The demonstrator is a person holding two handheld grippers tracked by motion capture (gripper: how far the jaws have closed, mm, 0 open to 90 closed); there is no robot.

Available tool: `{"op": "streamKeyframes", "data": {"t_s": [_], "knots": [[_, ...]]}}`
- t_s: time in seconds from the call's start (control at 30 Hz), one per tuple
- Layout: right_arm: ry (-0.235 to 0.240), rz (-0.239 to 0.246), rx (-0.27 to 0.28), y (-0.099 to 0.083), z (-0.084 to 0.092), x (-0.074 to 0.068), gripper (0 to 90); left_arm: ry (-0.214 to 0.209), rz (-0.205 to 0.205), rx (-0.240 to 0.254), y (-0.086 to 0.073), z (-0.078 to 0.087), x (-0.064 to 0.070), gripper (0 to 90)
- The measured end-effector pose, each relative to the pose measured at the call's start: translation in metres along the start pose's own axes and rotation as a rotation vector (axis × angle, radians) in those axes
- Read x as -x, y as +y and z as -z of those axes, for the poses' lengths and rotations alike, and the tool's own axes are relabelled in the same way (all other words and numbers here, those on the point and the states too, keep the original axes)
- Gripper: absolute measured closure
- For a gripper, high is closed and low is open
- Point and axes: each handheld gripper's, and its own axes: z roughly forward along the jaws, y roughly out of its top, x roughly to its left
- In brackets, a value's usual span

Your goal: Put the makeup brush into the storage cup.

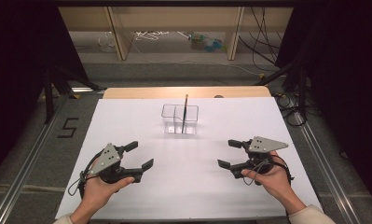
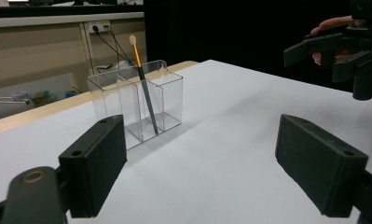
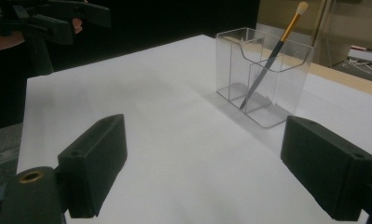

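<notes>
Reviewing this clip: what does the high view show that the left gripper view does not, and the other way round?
High view alone: both forearms, the left tool seen from outside with its grey plate, the number 5 marked on the floor, and the whole white table. Left gripper view alone: a wall socket with plugged cables, and its own two black jaws close up, set wide apart. Both show the clear organizer with the brush leaning in it, and the open right tool.

Left tongs (image 1: 138,155) and right tongs (image 1: 229,153), both hand-held, jaws wide apart.
</notes>
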Motion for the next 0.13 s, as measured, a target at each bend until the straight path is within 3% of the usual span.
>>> {"op": "streamKeyframes", "data": {"t_s": [0.13], "knots": [[-0.013,0.006,-0.012,0.0003,0.0013,0.0006,15.1,-0.009,-0.001,-0.010,-0.0012,-0.0016,0.0001,16.2]]}}
